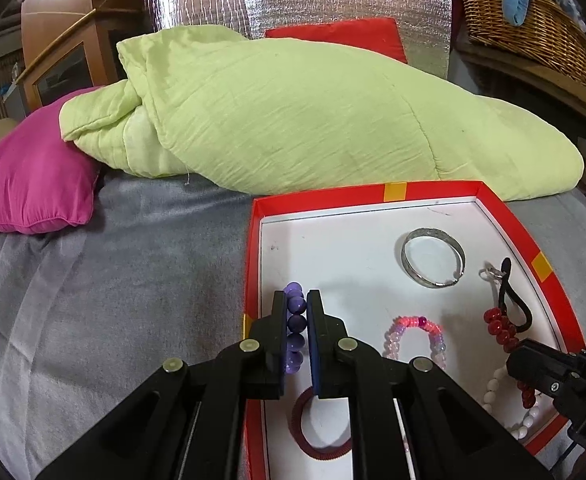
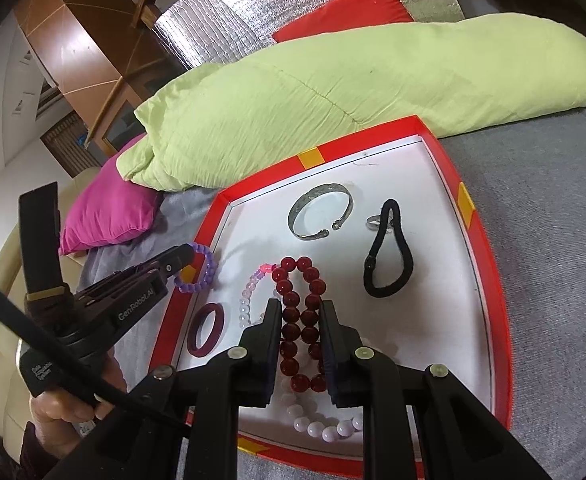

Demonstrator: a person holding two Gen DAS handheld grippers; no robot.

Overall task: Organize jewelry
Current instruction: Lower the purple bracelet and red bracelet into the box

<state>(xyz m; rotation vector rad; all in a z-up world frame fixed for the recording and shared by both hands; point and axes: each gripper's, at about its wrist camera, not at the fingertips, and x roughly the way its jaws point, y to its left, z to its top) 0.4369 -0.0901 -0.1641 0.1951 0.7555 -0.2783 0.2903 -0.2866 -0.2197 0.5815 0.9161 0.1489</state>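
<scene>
My left gripper (image 1: 295, 300) is shut on a purple bead bracelet (image 1: 295, 322) and holds it over the left rim of the red box (image 1: 249, 264); it also shows in the right wrist view (image 2: 203, 270). My right gripper (image 2: 301, 308) is shut on a dark red bead bracelet (image 2: 299, 320) above the box's white floor (image 2: 433, 280). In the box lie a silver bangle (image 2: 319, 210), a black hair tie (image 2: 389, 256), a small ring (image 2: 373, 222), a pink bead bracelet (image 1: 415, 340), a white bead bracelet (image 2: 325, 428) and a maroon ring-shaped bangle (image 2: 205, 330).
The box sits on a grey bedspread (image 1: 113, 300). A light green quilt (image 1: 293, 112) lies just behind it, with a magenta pillow (image 1: 33, 188) to the left and a red cushion (image 1: 333, 36) behind. A wicker basket (image 1: 525, 28) stands at the back right.
</scene>
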